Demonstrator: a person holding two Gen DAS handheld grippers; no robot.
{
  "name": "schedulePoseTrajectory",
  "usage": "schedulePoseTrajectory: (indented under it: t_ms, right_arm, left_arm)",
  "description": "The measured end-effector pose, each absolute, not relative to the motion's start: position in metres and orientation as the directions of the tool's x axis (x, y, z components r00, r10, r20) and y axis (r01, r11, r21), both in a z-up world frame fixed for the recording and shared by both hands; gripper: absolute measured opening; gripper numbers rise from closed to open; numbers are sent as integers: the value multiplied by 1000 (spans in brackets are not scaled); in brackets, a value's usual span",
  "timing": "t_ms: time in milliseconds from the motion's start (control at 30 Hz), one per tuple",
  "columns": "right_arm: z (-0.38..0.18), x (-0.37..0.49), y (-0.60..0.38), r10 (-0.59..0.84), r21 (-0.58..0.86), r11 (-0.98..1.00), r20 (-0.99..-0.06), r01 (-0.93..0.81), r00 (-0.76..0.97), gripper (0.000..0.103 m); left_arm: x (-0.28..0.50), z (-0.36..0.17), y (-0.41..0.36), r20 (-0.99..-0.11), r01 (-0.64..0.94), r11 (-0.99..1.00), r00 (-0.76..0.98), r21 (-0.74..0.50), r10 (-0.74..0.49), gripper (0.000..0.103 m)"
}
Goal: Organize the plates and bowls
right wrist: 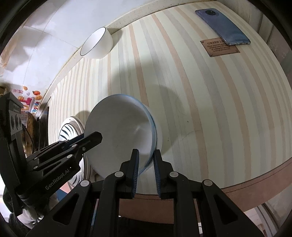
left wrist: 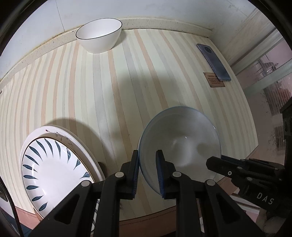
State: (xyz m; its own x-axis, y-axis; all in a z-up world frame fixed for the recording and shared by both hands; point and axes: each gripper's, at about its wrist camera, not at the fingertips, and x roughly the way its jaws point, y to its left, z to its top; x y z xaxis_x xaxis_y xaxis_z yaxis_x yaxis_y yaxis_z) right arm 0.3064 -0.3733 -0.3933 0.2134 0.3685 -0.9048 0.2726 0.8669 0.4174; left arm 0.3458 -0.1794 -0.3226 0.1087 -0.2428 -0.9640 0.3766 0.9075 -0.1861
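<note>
A blue-rimmed white bowl (left wrist: pixel 180 144) is held tilted above the striped table (left wrist: pixel 109 91). My left gripper (left wrist: pixel 147 155) is shut on its left rim. My right gripper (right wrist: pixel 146 154) is shut on its opposite rim; it shows at the right of the left wrist view (left wrist: pixel 215 161). The bowl fills the middle of the right wrist view (right wrist: pixel 120 134). A leaf-patterned plate (left wrist: pixel 53 169) lies on a larger white plate (left wrist: pixel 82 145) at the front left. A white bowl with a dark rim (left wrist: pixel 99 36) stands at the back by the wall.
A blue phone (left wrist: pixel 213 62) lies on a brown plaque (left wrist: pixel 213 83) at the back right of the table. The table's rounded front edge (right wrist: pixel 255 175) runs close below the grippers. A wall (left wrist: pixel 146 11) borders the back.
</note>
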Motion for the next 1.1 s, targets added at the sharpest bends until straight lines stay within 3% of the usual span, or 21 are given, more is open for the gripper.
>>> schedulePoseTrajectory:
  t_ms: [267, 333, 400, 633, 833, 1000, 1067, 1100]
  right_arm:
    - [-371, 313, -389, 390, 437, 857, -897, 274, 210, 20]
    - [-358, 322, -396, 394, 444, 854, -892, 271, 221, 40]
    - [-346, 338, -400, 406, 462, 849, -881, 257, 242, 51]
    - [-335, 452, -395, 417, 486, 856, -850, 176, 322, 51]
    - [-366, 557, -373, 460, 523, 841, -827, 141, 324, 51]
    - [-402, 611, -352, 501, 554, 820, -817, 145, 287, 51]
    - [-415, 623, -346, 506, 555, 819, -819, 147, 270, 43]
    - [-420, 627, -344, 506, 552, 821, -822, 147, 260, 29]
  left_arm:
    - [351, -290, -167, -950, 347, 911, 130, -224, -283, 17]
    - [361, -272, -161, -940, 329, 914, 158, -238, -302, 19]
    - [376, -260, -155, -933, 304, 920, 183, -247, -311, 25]
    - [487, -266, -131, -922, 169, 951, 250, -258, -295, 25]
    - [579, -315, -112, -931, 56, 958, 223, -282, -287, 25]
    - [612, -344, -106, -930, 9, 949, 197, -316, -311, 25]
    - [617, -351, -106, -928, 12, 947, 197, -322, -318, 25]
    - [618, -353, -106, -927, 15, 947, 199, -322, -319, 25]
